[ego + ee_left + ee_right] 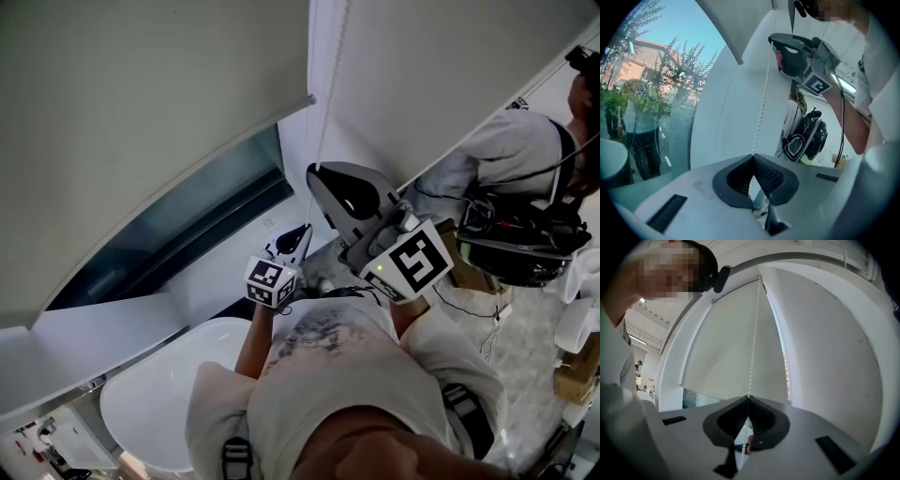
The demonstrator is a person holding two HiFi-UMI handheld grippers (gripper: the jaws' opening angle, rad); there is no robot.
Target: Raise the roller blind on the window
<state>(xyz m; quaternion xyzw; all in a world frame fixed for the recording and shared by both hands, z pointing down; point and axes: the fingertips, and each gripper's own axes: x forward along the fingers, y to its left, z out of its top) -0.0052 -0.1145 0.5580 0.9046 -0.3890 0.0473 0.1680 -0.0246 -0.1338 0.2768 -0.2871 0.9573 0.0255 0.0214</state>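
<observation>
The off-white roller blind (141,141) covers the upper part of the window, and its bottom bar slants across the head view. A white bead chain (325,84) hangs beside it along the white frame. My right gripper (317,171) is shut on the chain. Below it, my left gripper (302,232) is shut on the same chain. In the left gripper view the chain (763,98) runs up from the closed jaw tips (752,156). The right gripper view shows the chain (753,343) rising from the closed tips (748,397) in front of the blind (731,352).
Dark window glass (187,225) shows under the blind, with a white sill below. A white rounded table (159,394) stands at lower left. Another person (525,150) stands at right with dark gear (516,248). Trees and a building (647,79) lie outside.
</observation>
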